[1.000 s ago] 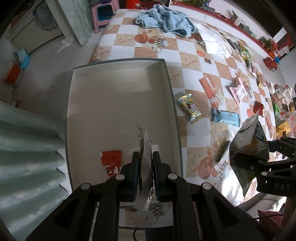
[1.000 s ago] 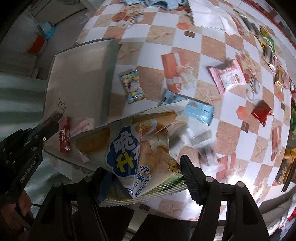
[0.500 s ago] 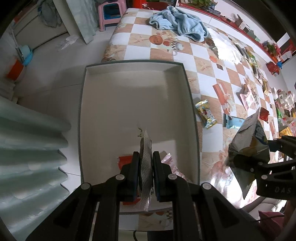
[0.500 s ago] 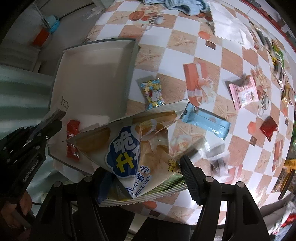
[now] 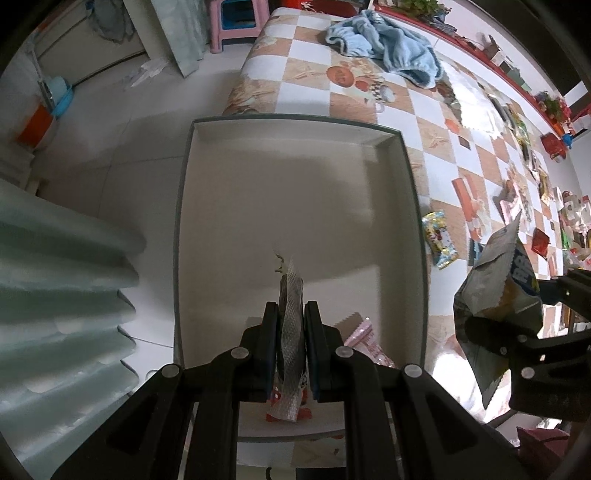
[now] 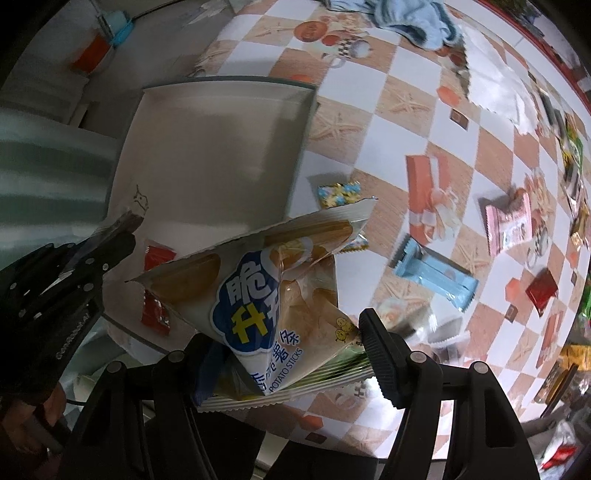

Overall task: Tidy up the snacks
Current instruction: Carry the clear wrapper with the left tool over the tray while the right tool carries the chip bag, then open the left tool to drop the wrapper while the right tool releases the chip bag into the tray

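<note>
A shallow white box (image 5: 413, 206) sits at the near left end of the checkered table; it also shows in the right wrist view (image 6: 221, 88). My left gripper (image 5: 291, 321) is shut on a thin silver snack packet (image 5: 291, 332), held edge-on above the box's near end. A red packet (image 6: 157, 288) and a pink packet (image 5: 364, 338) lie in the box. My right gripper (image 6: 291, 332) is shut on a bag of potato sticks (image 6: 266, 291), held above the table just right of the box; the bag also shows in the left wrist view (image 5: 502, 295).
Loose snacks lie across the table: a yellow-blue candy packet (image 5: 439, 240), a light blue bar (image 6: 436, 277), a pink packet (image 6: 509, 221), a dark red packet (image 6: 541, 291). A blue towel (image 5: 388, 44) lies at the far end. Floor and a pink stool (image 5: 236, 18) lie to the left.
Both grippers moved left with their packets. The left gripper now hangs over the box's middle near end; the red packet has slid under its fingers. The potato-stick bag sits closer to the box.
</note>
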